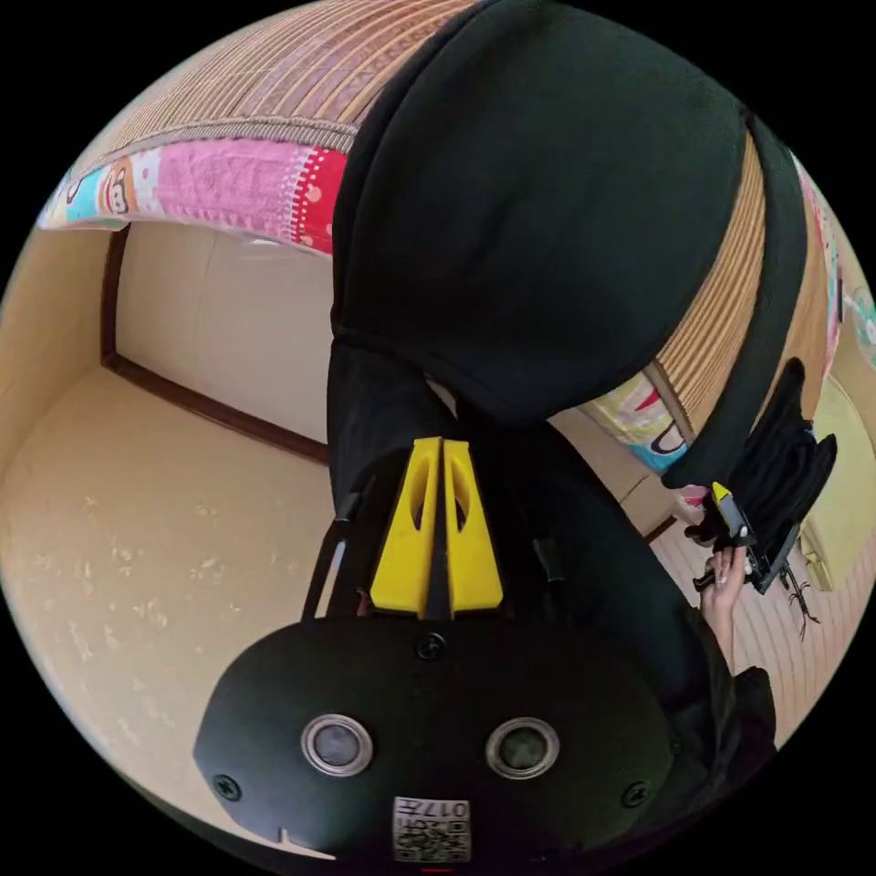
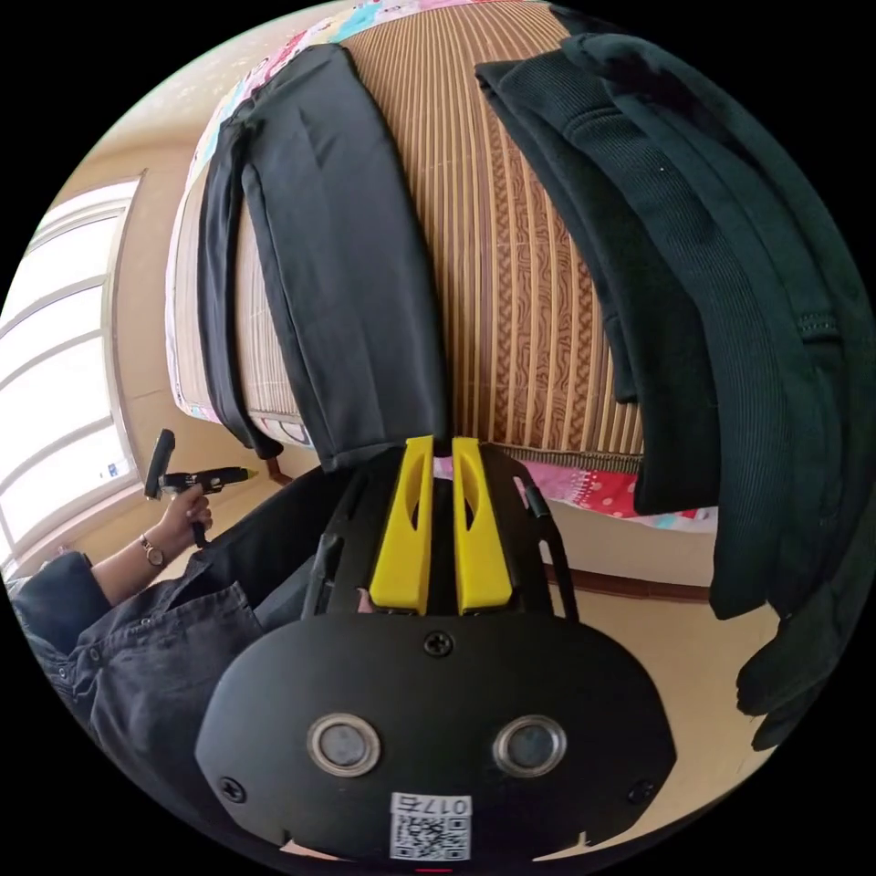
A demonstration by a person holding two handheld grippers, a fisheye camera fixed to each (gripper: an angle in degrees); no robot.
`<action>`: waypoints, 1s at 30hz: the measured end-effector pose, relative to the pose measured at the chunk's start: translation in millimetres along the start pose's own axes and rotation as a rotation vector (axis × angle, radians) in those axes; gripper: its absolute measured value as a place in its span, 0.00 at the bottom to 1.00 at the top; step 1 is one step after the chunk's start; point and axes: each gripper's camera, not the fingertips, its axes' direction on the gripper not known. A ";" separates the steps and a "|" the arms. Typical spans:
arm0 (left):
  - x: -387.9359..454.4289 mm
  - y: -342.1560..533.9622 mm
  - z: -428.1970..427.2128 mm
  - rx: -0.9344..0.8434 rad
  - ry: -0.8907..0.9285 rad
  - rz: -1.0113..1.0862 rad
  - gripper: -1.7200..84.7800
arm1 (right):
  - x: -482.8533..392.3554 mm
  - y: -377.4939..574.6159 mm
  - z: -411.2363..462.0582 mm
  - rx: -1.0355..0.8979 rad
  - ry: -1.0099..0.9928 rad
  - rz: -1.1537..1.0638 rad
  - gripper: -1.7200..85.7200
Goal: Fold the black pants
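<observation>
The black pants [image 2: 338, 255] lie lengthwise on a bamboo mat [image 2: 511, 274], one end hanging over the bed's edge. My right gripper [image 2: 443, 443] has its yellow jaws nearly together, with the tips at that end's hem. In the left gripper view the pants [image 1: 547, 210] loom large and close. A narrow black strip of them [image 1: 776, 274] runs down to the right gripper [image 1: 725, 506], which a hand holds. My left gripper [image 1: 442, 444] is shut, its tips against black cloth; I cannot tell if cloth is pinched. In the right gripper view the left gripper [image 2: 239, 474] sits beside the pants' hanging edge.
A pile of other dark clothes [image 2: 712, 292] covers the mat's right side and hangs over the edge. A colourful quilt border [image 1: 228, 187] runs under the mat. Beige floor [image 1: 137, 511] lies below the bed. A bright window [image 2: 55, 365] is on the left. The person's dark-sleeved arm [image 2: 91, 584] is low.
</observation>
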 end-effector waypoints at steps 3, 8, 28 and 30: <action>0.4 35.3 -38.2 0.127 0.202 0.077 0.03 | -2.0 10.4 -23.1 0.049 -0.064 -0.003 0.06; 98.2 48.5 -143.7 0.238 0.466 0.379 0.18 | -88.3 30.3 -80.1 0.127 -0.166 -0.319 0.06; 195.4 90.1 -155.4 0.187 0.319 0.571 0.02 | -87.8 -247.1 -103.2 -0.062 -0.336 -0.358 0.21; 194.7 96.8 -157.7 0.180 0.361 0.569 0.02 | -94.1 -311.1 -99.4 0.014 -0.340 -0.284 0.22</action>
